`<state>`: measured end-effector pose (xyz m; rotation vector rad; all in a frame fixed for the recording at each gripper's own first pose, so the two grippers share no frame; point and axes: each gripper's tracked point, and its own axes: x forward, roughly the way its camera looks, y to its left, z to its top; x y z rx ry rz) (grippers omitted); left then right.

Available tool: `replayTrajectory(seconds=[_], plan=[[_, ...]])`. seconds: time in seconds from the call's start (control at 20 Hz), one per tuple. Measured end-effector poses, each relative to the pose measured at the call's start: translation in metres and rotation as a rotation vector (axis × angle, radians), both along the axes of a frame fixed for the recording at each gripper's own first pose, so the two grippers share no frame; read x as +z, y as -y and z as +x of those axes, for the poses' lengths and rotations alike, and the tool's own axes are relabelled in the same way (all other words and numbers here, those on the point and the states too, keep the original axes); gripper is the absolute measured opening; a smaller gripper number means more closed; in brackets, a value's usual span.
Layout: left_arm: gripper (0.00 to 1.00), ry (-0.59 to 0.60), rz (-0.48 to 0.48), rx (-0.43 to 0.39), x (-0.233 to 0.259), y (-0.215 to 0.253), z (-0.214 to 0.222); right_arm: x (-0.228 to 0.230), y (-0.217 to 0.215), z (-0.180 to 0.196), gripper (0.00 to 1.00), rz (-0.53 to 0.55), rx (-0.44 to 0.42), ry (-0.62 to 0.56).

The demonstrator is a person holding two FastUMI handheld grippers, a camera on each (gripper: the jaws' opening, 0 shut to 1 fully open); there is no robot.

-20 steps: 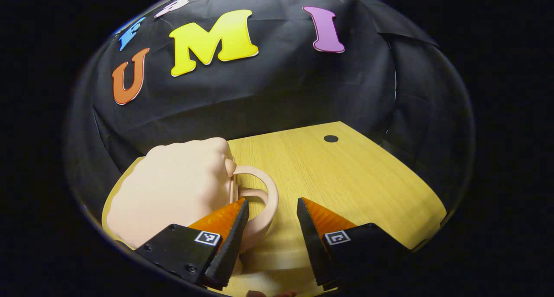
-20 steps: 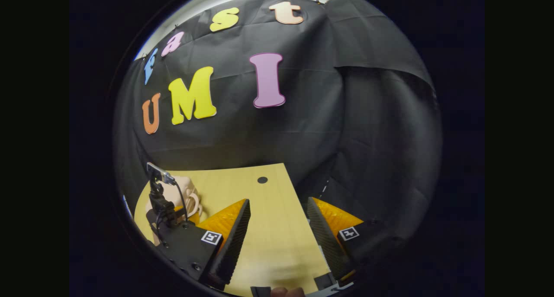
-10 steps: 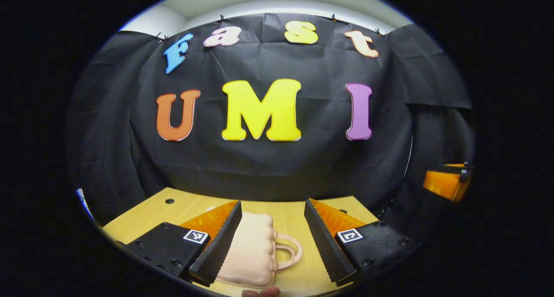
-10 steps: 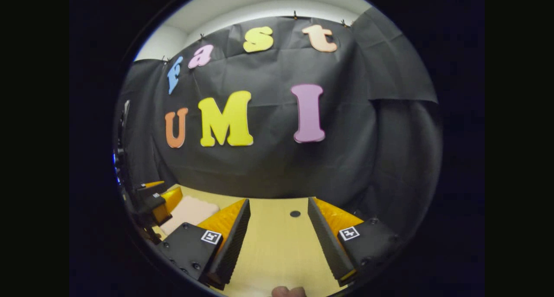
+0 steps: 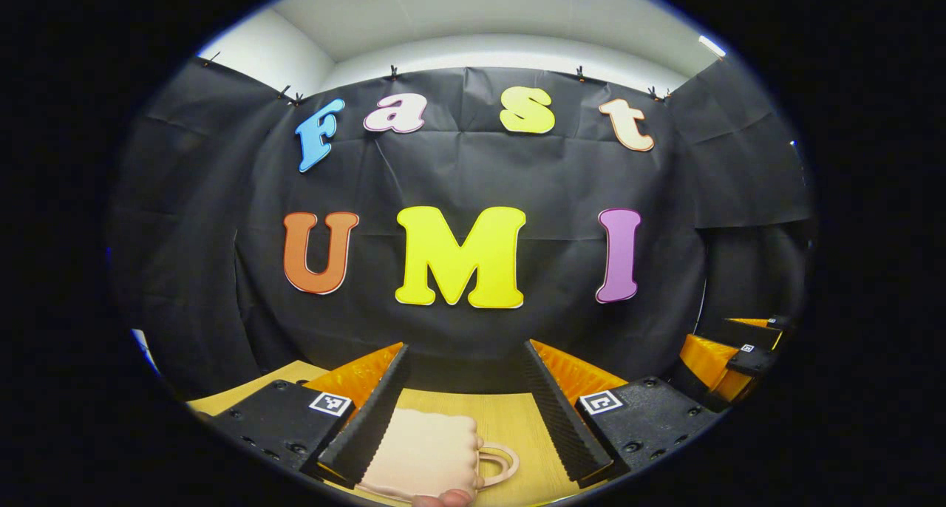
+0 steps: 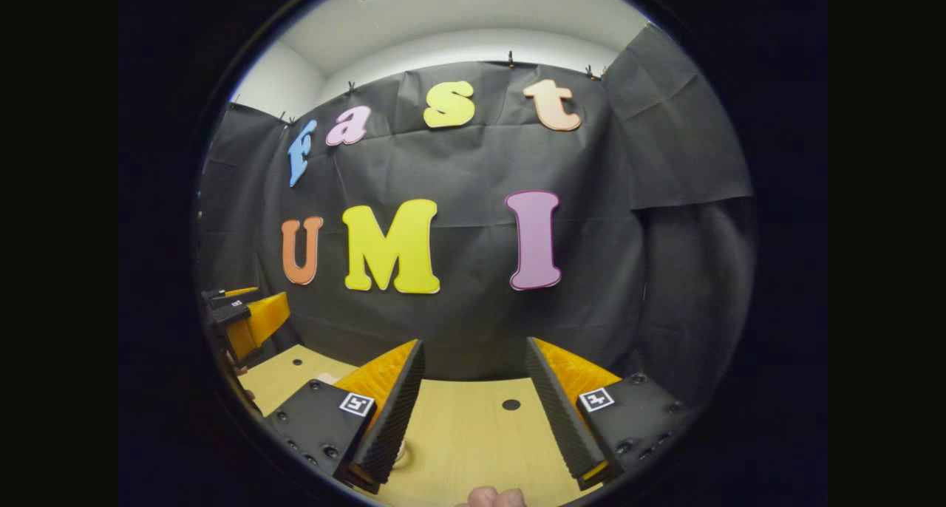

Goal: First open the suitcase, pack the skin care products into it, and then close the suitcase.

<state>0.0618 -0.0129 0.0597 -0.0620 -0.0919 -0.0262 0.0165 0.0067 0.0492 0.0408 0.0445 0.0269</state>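
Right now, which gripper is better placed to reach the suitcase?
Left, probably. The pink suitcase lies closed on the table between the open left gripper's fingers; the open right gripper faces bare table.

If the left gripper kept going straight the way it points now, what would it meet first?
Probably the booth's black cloth wall: the left gripper points level, so the closed pink suitcase on the table seems to lie below its line. Depth is unclear.

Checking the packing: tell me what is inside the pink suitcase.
The pink suitcase lies closed on the wooden table, handle to the right, between the open left gripper fingers. Its shell covers the contents, so the inside cannot be seen.
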Motion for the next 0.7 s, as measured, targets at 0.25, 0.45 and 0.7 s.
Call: replayTrajectory(seconds=[0.25, 0.45, 0.7], plan=[[1.0, -0.024, -0.01, -0.014, -0.0058, 0.0011, 0.0041, -0.0009, -0.0068, 0.0006, 0.82, -0.013, -0.004, -0.002], [1.0, -0.023, -0.02, -0.019, -0.0063, -0.0012, 0.0073, -0.0014, -0.0055, 0.0022, 0.82, -0.023, -0.02, -0.001], [1.0, -0.036, -0.026, -0.022, -0.01, -0.0038, 0.0101, -0.0029, -0.0105, 0.0043, 0.82, -0.027, -0.019, -0.002]])
